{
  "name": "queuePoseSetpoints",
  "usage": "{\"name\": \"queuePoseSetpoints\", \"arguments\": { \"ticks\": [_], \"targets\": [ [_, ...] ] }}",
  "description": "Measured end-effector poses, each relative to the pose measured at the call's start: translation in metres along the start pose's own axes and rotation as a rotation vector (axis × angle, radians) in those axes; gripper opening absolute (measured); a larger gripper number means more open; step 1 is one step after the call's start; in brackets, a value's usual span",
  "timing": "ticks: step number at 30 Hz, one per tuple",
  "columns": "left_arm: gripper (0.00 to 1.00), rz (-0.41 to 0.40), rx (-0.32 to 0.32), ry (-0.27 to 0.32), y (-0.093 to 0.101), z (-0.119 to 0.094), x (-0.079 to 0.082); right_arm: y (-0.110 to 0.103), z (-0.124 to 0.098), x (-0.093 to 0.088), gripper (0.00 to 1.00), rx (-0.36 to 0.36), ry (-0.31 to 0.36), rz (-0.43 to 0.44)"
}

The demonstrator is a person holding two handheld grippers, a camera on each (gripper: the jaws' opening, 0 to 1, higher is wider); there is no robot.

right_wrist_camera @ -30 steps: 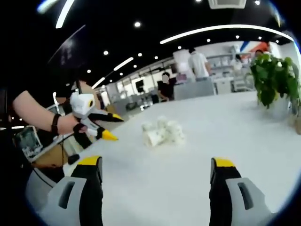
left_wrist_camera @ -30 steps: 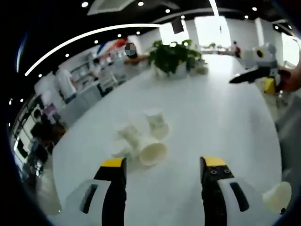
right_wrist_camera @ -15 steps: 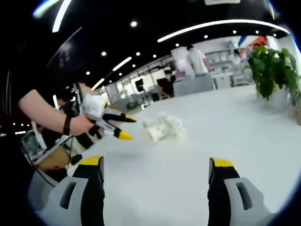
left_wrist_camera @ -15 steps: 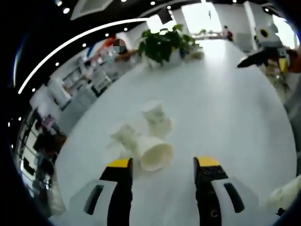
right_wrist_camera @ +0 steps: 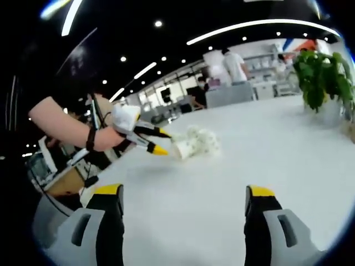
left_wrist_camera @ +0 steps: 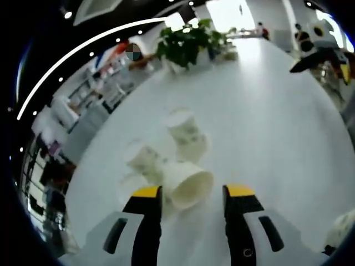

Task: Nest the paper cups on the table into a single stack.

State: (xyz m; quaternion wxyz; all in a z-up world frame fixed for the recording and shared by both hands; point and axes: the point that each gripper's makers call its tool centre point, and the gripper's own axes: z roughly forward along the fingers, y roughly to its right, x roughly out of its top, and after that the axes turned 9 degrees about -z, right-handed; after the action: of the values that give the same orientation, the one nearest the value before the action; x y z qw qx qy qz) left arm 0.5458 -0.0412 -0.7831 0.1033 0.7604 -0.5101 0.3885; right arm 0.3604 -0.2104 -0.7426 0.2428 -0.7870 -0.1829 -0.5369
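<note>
white paper cups (left_wrist_camera: 177,160), toppled, clustered on table (left_wrist_camera: 266,127)

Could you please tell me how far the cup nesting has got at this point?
Nothing looks nested yet: the paper cups lie loose in a cluster on the white table, some tipped over. In hand: the left gripper is open, its fingers either side of the nearest tipped cup. The right gripper is open, away from them. All stacking remains.

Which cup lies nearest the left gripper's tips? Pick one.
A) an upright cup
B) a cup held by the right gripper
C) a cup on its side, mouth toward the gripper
C: the nearest paper cup lies on its side, open mouth facing the left gripper, whose jaws stand open.
</note>
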Motion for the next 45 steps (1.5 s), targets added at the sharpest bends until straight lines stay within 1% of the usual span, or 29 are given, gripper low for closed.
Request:
{"name": "queuePoseSetpoints", "arguments": {
  "ticks": [9,13,15,21,22,23,25,27,31,35,39,42,45],
  "targets": [
    [0.40,0.016,-0.004,-0.020,-0.008,0.013,-0.005,0.004,-0.003,-0.001,0.87,0.012,0.001,0.002],
    [0.38,0.019,-0.002,-0.028,-0.012,0.019,-0.007,0.006,-0.004,-0.005,0.86,0.013,-0.008,0.014],
    [0.38,0.018,-0.007,-0.033,-0.012,0.021,-0.007,0.006,-0.005,-0.005,0.84,0.014,-0.010,0.008],
    [0.35,0.049,-0.018,-0.040,-0.012,0.027,-0.007,0.007,-0.006,-0.010,0.84,0.026,-0.019,0.019],
    [0.34,0.051,-0.017,-0.040,-0.013,0.028,-0.006,-0.009,0.009,-0.002,0.84,0.024,-0.025,0.020],
    [0.34,0.050,-0.018,-0.039,-0.020,0.024,-0.010,-0.012,0.011,-0.001,0.83,0.020,-0.028,0.020],
    [0.33,0.042,-0.021,-0.034,-0.026,0.021,-0.013,-0.013,0.008,-0.005,0.81,0.019,-0.027,0.023],
    [0.31,0.050,-0.022,-0.036,-0.024,0.021,-0.013,-0.012,0.006,-0.006,0.81,0.018,-0.026,0.019],
    [0.25,0.048,-0.023,-0.032,-0.022,0.020,-0.011,-0.009,-0.001,-0.013,0.81,0.019,-0.028,0.018],
    [0.14,0.079,-0.039,-0.033,-0.018,0.018,-0.012,-0.008,-0.002,-0.014,0.81,0.016,-0.025,0.023],
    [0.07,0.112,-0.059,-0.036,-0.012,0.015,-0.013,-0.009,-0.003,-0.016,0.81,0.019,-0.026,0.026],
    [0.00,0.124,-0.071,-0.038,-0.010,0.014,-0.014,-0.009,-0.004,-0.016,0.81,0.020,-0.024,0.030],
    [0.01,0.134,-0.078,-0.041,-0.005,0.013,-0.014,-0.010,-0.006,-0.016,0.81,0.018,-0.021,0.028]
  ]
}}
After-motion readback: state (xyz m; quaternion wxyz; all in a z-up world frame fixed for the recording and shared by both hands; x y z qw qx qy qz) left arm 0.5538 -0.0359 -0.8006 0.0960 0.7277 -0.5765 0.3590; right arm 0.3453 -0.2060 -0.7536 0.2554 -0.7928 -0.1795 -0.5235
